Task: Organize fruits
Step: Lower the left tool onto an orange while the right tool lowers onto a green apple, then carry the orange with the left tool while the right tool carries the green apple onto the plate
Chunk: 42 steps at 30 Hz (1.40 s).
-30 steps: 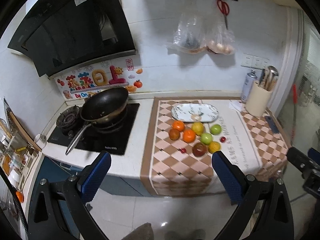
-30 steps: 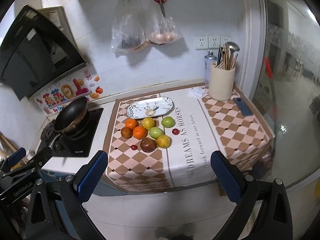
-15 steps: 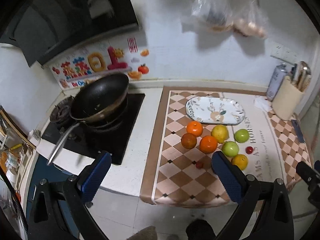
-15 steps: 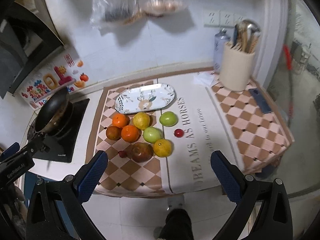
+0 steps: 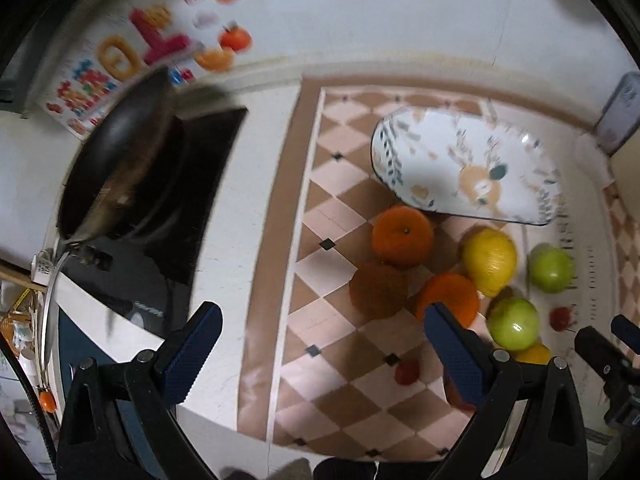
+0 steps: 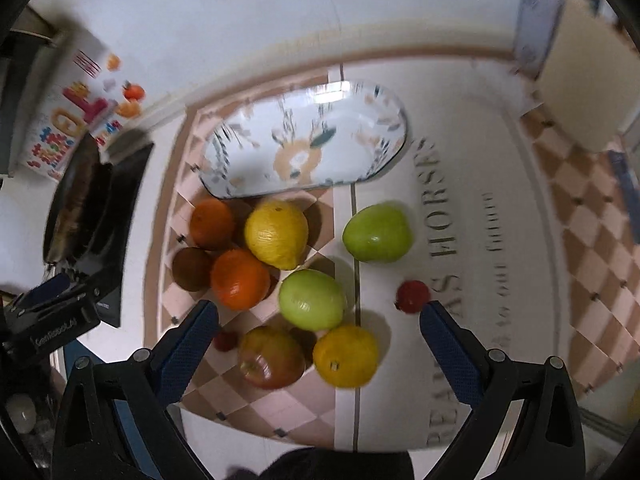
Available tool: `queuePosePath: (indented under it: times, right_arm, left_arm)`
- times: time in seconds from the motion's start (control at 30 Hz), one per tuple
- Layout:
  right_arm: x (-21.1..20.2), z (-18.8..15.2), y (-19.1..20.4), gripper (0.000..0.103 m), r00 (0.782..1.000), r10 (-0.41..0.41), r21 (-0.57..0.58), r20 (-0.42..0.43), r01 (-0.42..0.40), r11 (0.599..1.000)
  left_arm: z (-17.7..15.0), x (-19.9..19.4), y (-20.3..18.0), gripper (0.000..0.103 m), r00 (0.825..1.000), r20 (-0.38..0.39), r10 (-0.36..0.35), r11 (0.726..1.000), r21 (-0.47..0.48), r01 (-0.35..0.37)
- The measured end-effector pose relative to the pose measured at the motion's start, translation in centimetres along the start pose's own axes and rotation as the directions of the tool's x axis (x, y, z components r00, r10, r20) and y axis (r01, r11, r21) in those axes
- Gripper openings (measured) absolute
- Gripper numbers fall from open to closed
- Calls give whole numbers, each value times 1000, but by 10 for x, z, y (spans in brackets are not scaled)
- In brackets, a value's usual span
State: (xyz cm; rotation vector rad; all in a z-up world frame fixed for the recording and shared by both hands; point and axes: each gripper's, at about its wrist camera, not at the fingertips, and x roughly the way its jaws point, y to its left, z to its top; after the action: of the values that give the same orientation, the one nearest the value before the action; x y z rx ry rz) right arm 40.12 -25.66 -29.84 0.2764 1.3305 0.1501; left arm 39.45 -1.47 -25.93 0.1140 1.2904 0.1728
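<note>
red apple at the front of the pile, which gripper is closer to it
Right. The right gripper hangs just above the red apple, open. The left gripper is off to the apple's left, over the checkered cloth.

You have a loose cluster of fruit on the cloth-covered counter, just in front of the empty oval patterned plate [image 6: 304, 148] near the back edge. Nearest the plate sit an orange [image 6: 212, 223], a lemon [image 6: 277, 234] and, apart toward the right, a green apple [image 6: 377, 233]. In front of those lie a brown fruit [image 6: 192, 269], a second orange [image 6: 240, 279] and a second green apple [image 6: 312, 299]. Closest to the front edge rest a red apple [image 6: 272, 357] and a yellow citrus [image 6: 345, 355], with two small red fruits [image 6: 412, 296] flanking the group.
</note>
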Motion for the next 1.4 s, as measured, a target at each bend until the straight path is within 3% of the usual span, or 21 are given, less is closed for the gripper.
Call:
queuePosePath:
  times: [0.23,0.43,0.6,0.7,0.83,0.93,1.07,1.4]
  right_arm:
    - [70,17,-6,97,985,55,6,-161,-54,998]
    - [95,14,-6,96,972,60,16,-229,-58,998]
    - [110,10,-5,85,959,66,34,-275,-59,998]
    - [117,8,-2,84,958,63,35,-280,-56,998]
    - [123,6,5,82,958,56,38,-281,-47,998]
    - [127,5,10,74,955,52,42,-293,-42,998]
    - [132,2,21,74,954,31,26,-298,-24,999]
    - [137,-5,36,74,946,-16,8,-324,19,1000]
  left_arm:
    - [21,68,-8,102,980,-182,-84,996,-32,79]
    - [24,99,-16,100,953,-254,-168,986,-64,157]
    - [17,116,-22,64,927,-302,-225,974,-60,217]
    - [10,119,-23,58,918,-302,-256,966,-61,249]
    - [0,128,-21,58,921,-303,-245,968,-26,249]
    - [-5,138,-19,58,917,-319,-239,969,-18,246]
    - [-11,136,-15,52,920,-297,-255,966,-30,258]
    - [-11,136,-1,51,924,-276,-264,963,-23,268]
